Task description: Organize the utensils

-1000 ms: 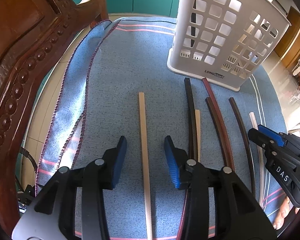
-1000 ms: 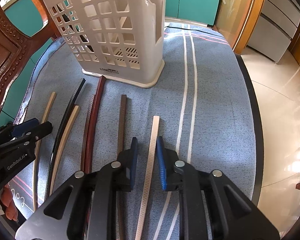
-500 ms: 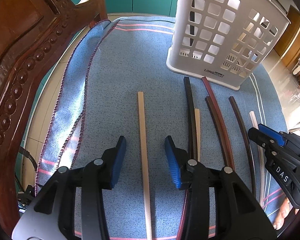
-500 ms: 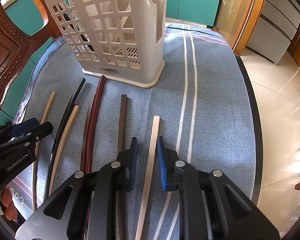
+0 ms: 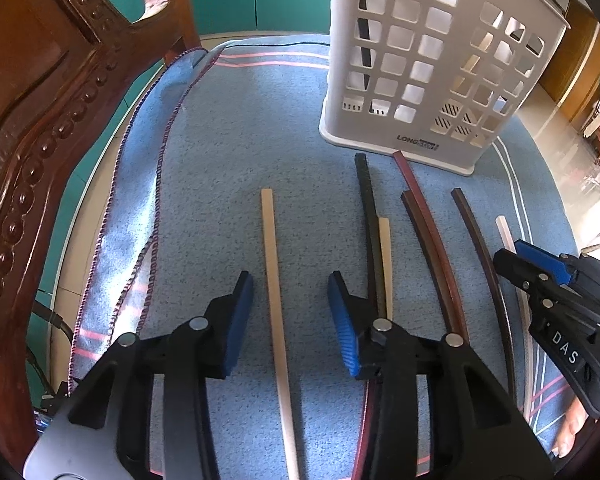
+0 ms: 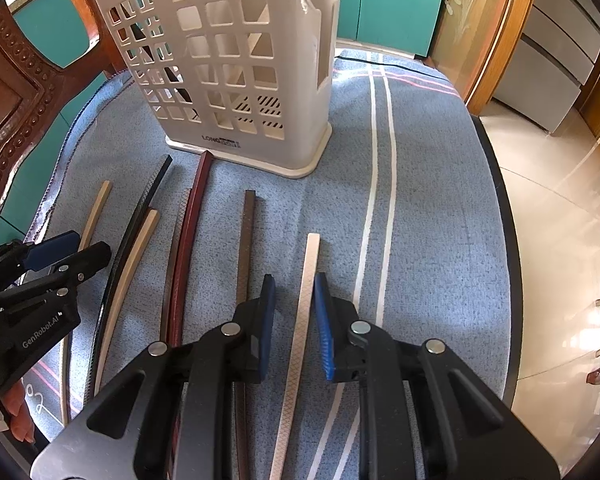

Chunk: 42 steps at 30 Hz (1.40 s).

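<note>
left gripper (image 5: 290, 316) wide astride smooth beige chopstick (image 5: 274, 276) | right gripper (image 6: 294, 316) narrow astride cross-hatched white chopstick (image 6: 306, 296)

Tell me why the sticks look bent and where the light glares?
Left wrist view: the fisheye lens bows the dark chopsticks near the edge, and corners go black. Right wrist view: sunlight glares off the floor at right, while the blue cloth and white basket stay evenly lit and sharp.

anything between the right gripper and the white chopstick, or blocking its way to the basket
Nothing visible. The right hand-held gripper already straddles the white chopstick, jaws open. Only bare blue cloth lies between it and the basket.
</note>
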Each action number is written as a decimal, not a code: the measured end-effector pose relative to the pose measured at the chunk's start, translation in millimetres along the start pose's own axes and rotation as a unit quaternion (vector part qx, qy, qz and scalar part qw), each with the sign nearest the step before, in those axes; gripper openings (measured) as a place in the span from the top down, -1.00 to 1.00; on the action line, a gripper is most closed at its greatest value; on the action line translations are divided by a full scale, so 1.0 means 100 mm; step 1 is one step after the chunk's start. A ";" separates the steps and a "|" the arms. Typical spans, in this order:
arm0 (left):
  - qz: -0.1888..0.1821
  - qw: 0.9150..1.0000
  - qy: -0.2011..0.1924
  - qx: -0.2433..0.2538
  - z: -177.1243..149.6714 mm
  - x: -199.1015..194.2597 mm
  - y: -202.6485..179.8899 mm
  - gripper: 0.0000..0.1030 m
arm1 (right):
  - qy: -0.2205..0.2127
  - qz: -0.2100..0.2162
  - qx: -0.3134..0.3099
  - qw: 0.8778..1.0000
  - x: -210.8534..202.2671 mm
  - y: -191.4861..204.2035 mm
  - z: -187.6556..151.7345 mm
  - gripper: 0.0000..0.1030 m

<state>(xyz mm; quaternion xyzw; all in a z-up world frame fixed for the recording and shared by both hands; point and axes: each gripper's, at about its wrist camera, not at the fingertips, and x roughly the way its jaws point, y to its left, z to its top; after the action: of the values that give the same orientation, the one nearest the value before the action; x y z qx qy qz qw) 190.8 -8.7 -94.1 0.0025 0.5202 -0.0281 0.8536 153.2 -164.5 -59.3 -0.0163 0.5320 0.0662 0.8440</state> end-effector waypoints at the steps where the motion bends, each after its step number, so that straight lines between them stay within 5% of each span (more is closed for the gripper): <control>1: 0.000 1.000 -0.002 0.001 0.00 0.00 0.00 0.23 | 0.000 0.001 -0.001 1.000 0.01 -0.02 0.00 0.60; 11: 0.011 1.000 -0.012 0.005 0.10 0.04 -0.07 0.23 | -0.003 -0.002 -0.005 1.000 0.00 -0.04 -0.01 0.60; 13: 0.006 1.000 -0.014 0.009 0.11 0.03 -0.09 0.34 | -0.003 -0.001 -0.005 1.000 0.00 -0.03 -0.01 0.60; 17: 0.000 1.000 -0.017 0.019 0.12 0.03 -0.18 0.86 | -0.002 0.019 0.011 1.000 0.00 -0.10 0.00 0.84; 26: -0.061 0.995 -0.081 -0.026 0.19 -0.43 0.03 0.87 | -0.051 0.065 0.037 0.996 -0.37 -0.30 0.08 0.87; 35: -0.133 0.969 -0.208 -0.015 0.10 -1.55 0.16 0.87 | -0.166 0.155 0.035 0.973 -1.33 -0.55 0.02 0.87; 42: -0.170 0.931 -0.323 0.003 0.28 -2.49 0.07 0.87 | -0.257 0.186 0.067 0.946 -1.98 -0.77 0.04 0.87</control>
<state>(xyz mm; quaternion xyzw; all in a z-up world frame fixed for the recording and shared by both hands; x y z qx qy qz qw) 102.7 8.8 139.5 -0.0927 0.2091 -0.1739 0.9578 82.3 -259.0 117.6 0.1574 0.2943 0.1882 0.9237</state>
